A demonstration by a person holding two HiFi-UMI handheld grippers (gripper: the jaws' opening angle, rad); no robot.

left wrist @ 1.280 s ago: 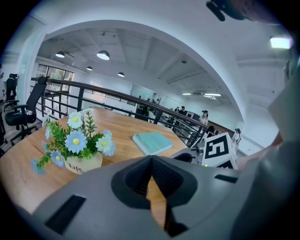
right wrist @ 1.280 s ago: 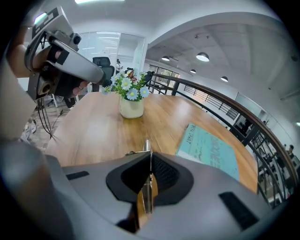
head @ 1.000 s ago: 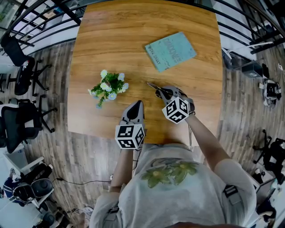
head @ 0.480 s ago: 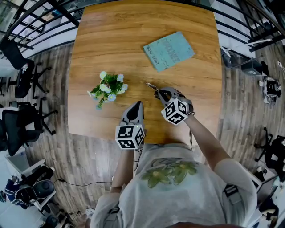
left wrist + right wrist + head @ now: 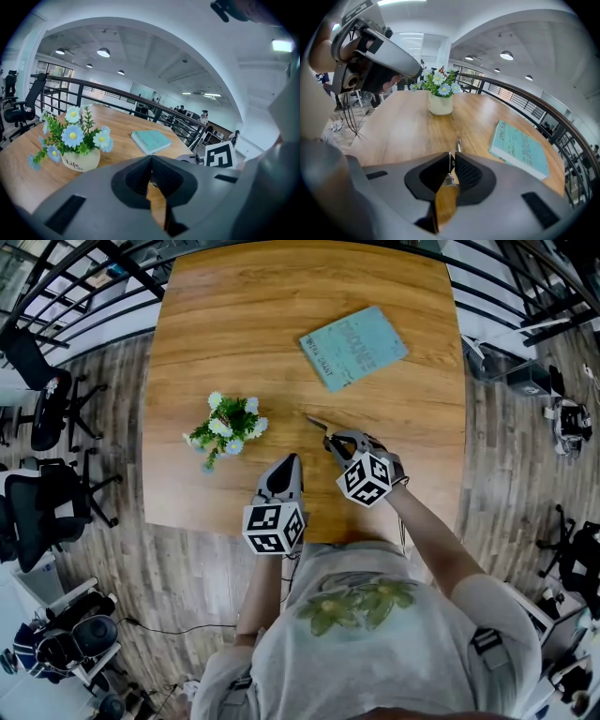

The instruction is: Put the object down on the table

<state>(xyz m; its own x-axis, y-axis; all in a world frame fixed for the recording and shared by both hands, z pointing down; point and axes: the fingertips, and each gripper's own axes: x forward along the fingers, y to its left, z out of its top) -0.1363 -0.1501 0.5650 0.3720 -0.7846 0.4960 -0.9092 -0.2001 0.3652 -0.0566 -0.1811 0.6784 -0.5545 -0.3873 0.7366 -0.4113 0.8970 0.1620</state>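
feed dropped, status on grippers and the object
Left gripper shut, empty. Right gripper shut on slim object, over table. Flower pot, book well aside.

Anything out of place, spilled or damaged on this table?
Nothing stands out. The book lies askew to the table's edges but flat, the flower pot stands upright, and nothing is spilled. The right hand-held gripper is shut on a thin object pointing over the table.
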